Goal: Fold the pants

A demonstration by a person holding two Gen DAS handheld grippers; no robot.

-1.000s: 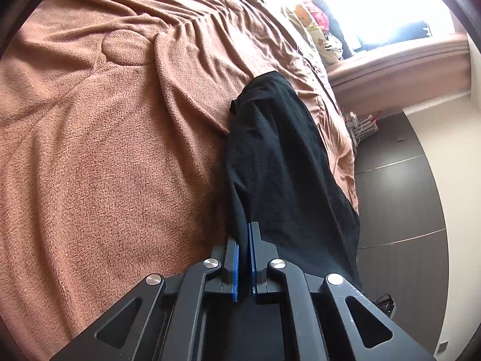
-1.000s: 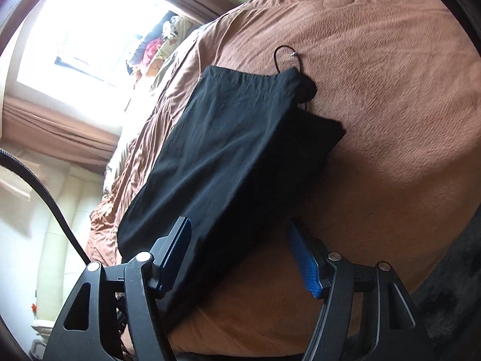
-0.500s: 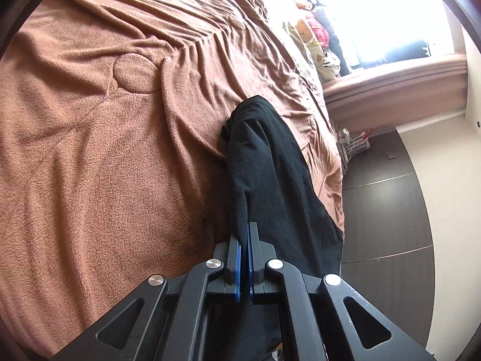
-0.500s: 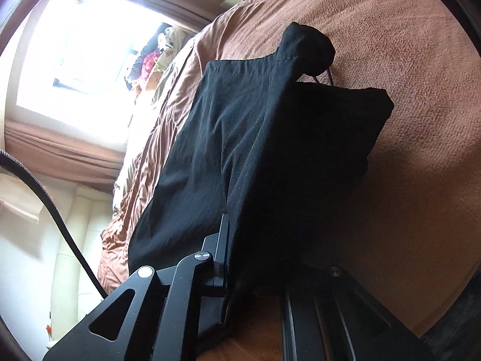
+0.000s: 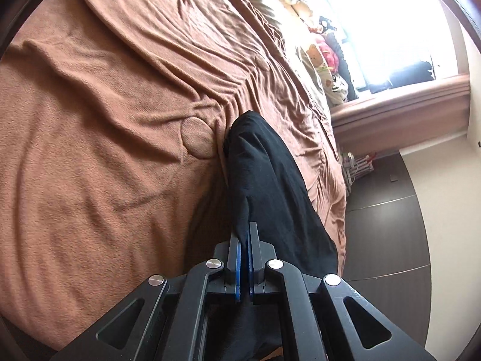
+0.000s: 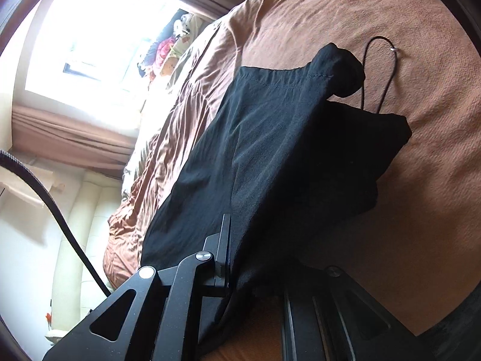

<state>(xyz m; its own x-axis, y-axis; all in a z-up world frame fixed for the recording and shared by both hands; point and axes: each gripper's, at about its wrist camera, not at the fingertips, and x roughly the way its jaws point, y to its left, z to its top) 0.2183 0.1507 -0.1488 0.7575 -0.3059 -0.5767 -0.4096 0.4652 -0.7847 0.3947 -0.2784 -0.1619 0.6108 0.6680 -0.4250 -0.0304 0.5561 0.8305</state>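
Note:
Black pants (image 5: 270, 186) lie along the right side of a brown blanket (image 5: 105, 150) on a bed. My left gripper (image 5: 244, 237) is shut, its blue pads pinching one end of the pants, which stretch away from it. In the right wrist view the pants (image 6: 270, 150) rise off the blanket (image 6: 421, 210) as a folded, draped sheet. My right gripper (image 6: 234, 234) is shut on their near edge; the cloth hangs over and hides one finger. A black drawstring loop (image 6: 387, 69) lies on the blanket beyond the waistband.
Stuffed toys (image 5: 324, 48) sit by a bright window at the far end of the bed. Dark floor (image 5: 384, 225) runs along the bed's right edge. A black cable (image 6: 60, 210) hangs at the left, in front of a cream padded surface (image 6: 81, 240).
My right gripper went from open around the pants' edge to shut on it and lifted the cloth. The left gripper carried its end further along the bed, so the pants look shorter.

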